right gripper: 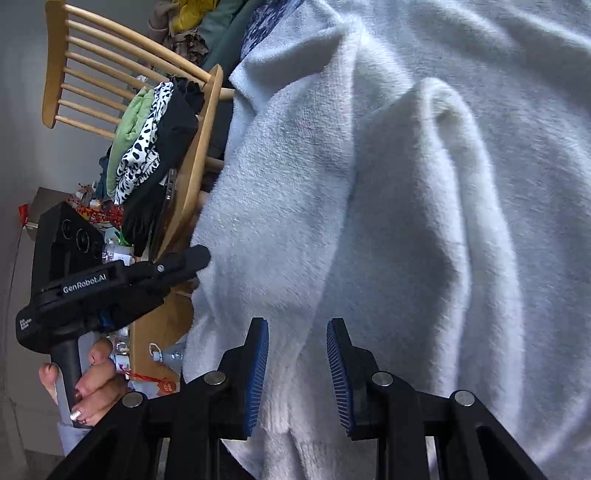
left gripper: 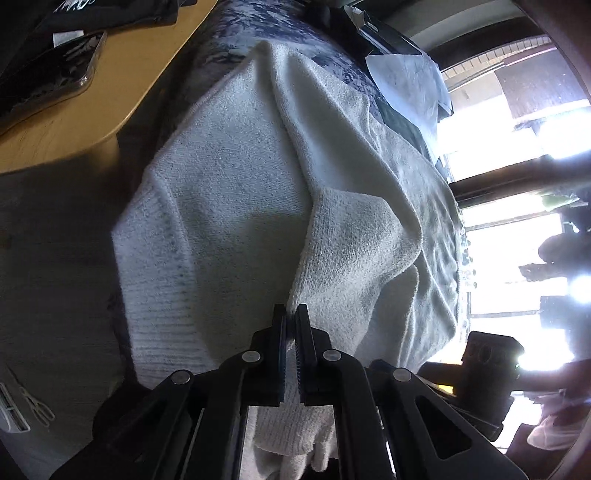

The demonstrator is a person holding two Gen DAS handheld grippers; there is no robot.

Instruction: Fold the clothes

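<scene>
Black fingers of the left gripper [left gripper: 291, 314] are pinching an edge of the white sweater [left gripper: 229, 206], nearly closed on it. Its body is lying spread over a blue patterned surface [left gripper: 236, 33] beside a wooden chair [right gripper: 192, 177] (piled with clothes). Right gripper [right gripper: 297, 328] is hovering wide open over the sweater, gripping nothing.
</scene>
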